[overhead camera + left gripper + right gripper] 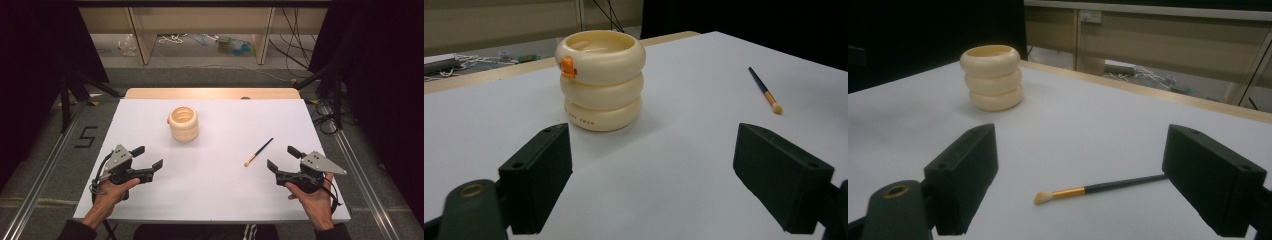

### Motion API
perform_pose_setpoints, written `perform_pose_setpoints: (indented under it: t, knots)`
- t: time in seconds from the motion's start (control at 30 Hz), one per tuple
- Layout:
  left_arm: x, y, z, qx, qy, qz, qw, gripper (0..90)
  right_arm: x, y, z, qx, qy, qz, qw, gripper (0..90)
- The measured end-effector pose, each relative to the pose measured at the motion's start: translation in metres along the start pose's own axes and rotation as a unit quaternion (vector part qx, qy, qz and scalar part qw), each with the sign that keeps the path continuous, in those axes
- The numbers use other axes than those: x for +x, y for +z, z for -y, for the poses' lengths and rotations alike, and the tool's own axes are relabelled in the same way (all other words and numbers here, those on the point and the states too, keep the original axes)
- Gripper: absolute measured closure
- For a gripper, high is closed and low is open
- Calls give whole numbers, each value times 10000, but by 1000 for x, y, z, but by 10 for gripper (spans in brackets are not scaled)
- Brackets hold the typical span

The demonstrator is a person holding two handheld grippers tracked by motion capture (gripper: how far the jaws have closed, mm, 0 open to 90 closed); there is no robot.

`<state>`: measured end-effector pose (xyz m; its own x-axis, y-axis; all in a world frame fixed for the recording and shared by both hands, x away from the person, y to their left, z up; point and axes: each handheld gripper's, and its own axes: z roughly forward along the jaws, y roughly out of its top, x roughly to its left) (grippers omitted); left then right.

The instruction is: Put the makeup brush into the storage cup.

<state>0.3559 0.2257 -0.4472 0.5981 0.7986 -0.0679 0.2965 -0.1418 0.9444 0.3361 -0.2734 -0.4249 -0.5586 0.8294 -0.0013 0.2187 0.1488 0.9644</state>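
Observation:
A cream ringed holder [183, 123] stands upright on the white table top [215, 190], left of centre; the left gripper view shows an orange tab on the holder [600, 80]. A small brush [258, 151] with a black handle and pale tip lies flat to the right; its tip points toward the near edge. My left gripper [150, 157] rests near the front left, open and empty, jaws aimed toward the holder. My right gripper [282, 157] sits at the front right, open and empty. The brush [1098, 189] lies just ahead of its jaws, and the holder [992, 83] stands farther off.
The table has a wooden strip [210, 93] along its far edge. Beyond it stand shelf legs and loose cables [295, 55] on the floor. Metal rails [40, 175] run along both sides of the table.

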Motion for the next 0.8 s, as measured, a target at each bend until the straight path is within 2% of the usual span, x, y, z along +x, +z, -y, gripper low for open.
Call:
perform_pose_setpoints:
  t: [0.13,0.17,0.23,0.53,0.57,0.63,0.7,0.8]
  knots:
    - [0,0,0,-3,1,-10,10000,155,-2,1,-1,-37,-5,-49,10000,154]
    - [0,0,0,-3,1,-9,10000,155,-3,0,-3,87,-28,-16,10000,154]
    - [0,1,0,-5,-56,-14,10000,155,-5,0,-4,63,-50,-33,10000,154]
    - [0,1,0,-4,-28,-9,10000,155,-8,3,-6,39,-37,-85,9999,154]
    - [0,1,0,-19,-30,-3,10000,155,-7,2,-7,162,-65,-69,9998,154]
    - [0,1,0,9,-13,-11,10000,155,-6,4,-8,190,-122,-46,9997,155]
    - [0,1,0,15,14,-13,10000,155,-6,7,-9,223,-139,-148,9995,155]
    - [0,2,0,38,13,-32,10000,155,-5,11,-14,394,-269,-170,9987,155]
